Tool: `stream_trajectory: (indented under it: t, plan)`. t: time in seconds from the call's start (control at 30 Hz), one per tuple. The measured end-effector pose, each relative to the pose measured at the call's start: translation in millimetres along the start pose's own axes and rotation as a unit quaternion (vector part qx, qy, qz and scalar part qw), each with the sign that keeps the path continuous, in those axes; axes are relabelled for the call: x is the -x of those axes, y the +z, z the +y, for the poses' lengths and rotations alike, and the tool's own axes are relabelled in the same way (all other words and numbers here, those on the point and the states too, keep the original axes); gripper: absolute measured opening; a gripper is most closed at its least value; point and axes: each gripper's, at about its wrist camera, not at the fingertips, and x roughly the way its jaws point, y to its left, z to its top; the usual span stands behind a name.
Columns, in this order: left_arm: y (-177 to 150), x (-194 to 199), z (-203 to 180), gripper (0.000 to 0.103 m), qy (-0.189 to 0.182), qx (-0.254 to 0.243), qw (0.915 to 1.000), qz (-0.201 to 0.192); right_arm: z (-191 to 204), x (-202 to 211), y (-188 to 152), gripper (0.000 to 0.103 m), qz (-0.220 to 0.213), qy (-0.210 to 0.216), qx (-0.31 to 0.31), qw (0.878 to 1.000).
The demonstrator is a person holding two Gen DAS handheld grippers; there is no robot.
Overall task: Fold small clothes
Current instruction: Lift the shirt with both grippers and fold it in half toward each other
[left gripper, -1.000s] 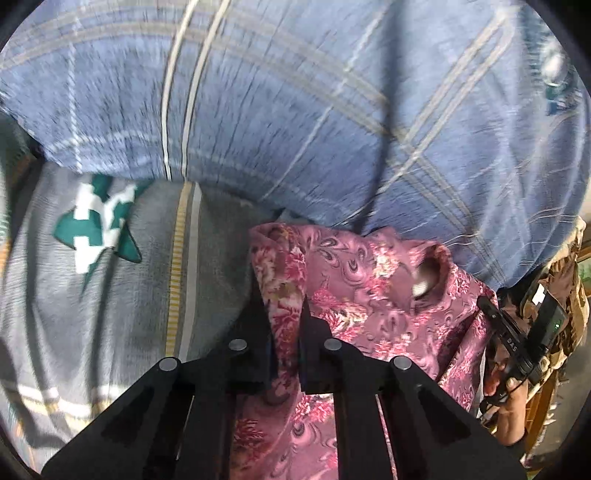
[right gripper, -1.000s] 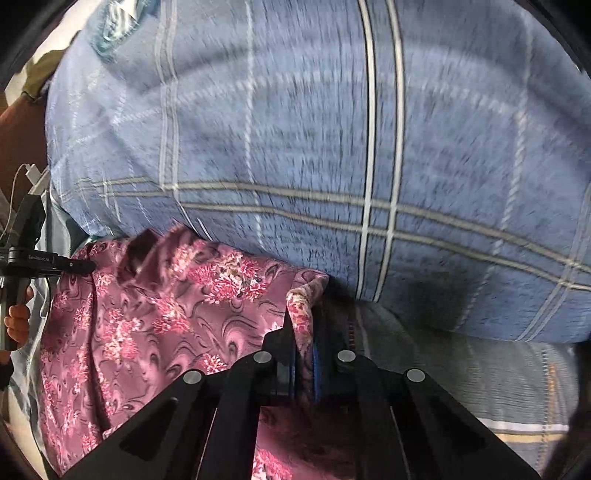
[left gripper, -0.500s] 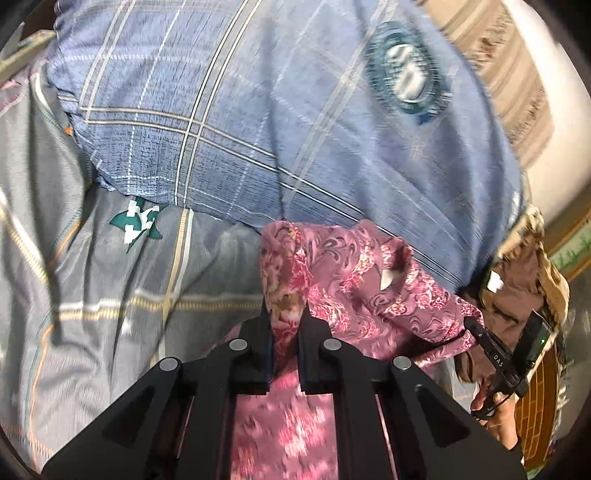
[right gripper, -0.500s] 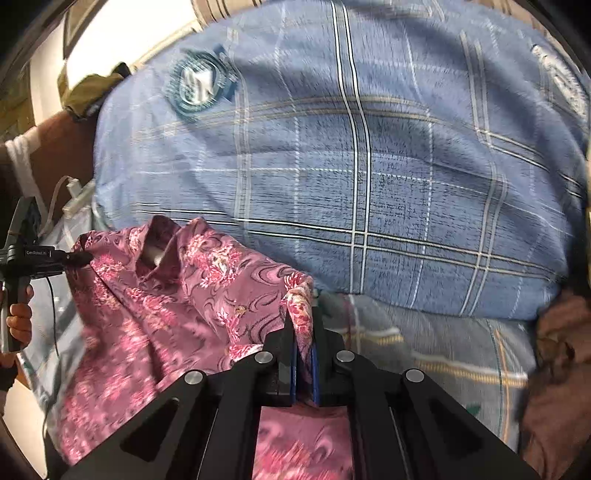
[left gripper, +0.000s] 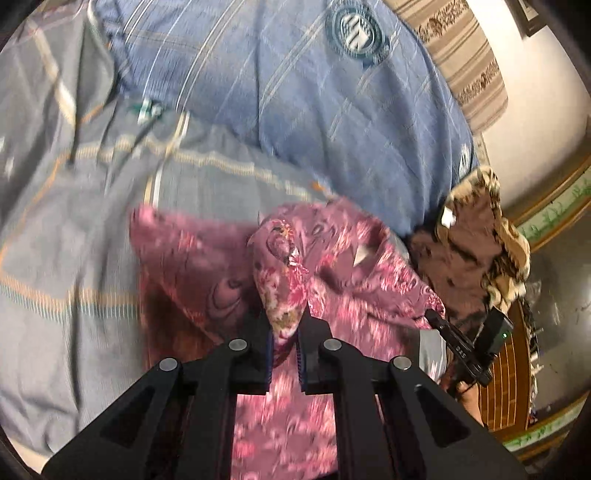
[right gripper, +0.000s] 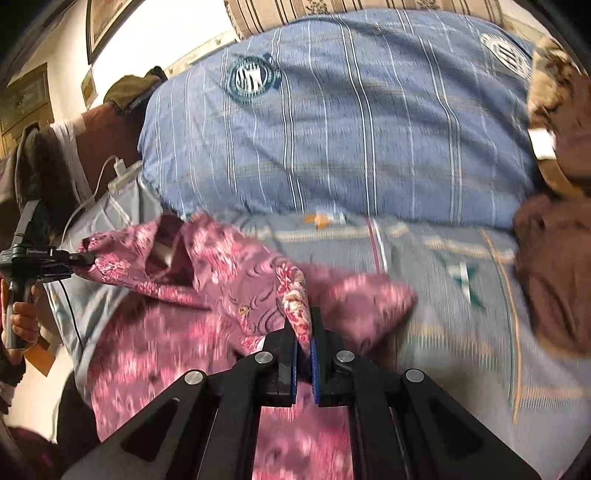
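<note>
Since a second ago both grippers, the left gripper and the right gripper, each clamped on a shoulder of the shirt, have drawn it back from the pillow over the bed, likely ready for laying flat.

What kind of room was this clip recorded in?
Most likely a bedroom: a big blue plaid pillow lies on a grey checked bedsheet, with a framed picture on the wall behind.

Round crest on the blue plaid pillow showing lettering too blurred to read; no other text reading clearly
</note>
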Motion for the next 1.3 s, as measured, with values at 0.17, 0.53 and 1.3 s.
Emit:
stream_trajectory:
  t: [0.17, 0.53, 1.3]
  plan:
    - [-44.2, -20.7, 15.2, 0.007, 0.045, -0.001, 0.9976, 0.053, -4.6, -12.2, -50.2, 0.005, 0.055, -0.016, -0.025, 0.998]
    - [-40.9, 39.5, 13.5, 0.064, -0.014, 0.058, 0.9979, 0.023, 6.1, 47.6, -34.2, 0.066, 0.031, 0.057, -0.14, 0.988]
    - [3.9, -65.2, 42.8, 0.072, -0.041, 0.352, 0.9275, 0.119, 1.4, -90.6, -46.8, 0.031, 0.116, 0.232, -0.541, 0.8]
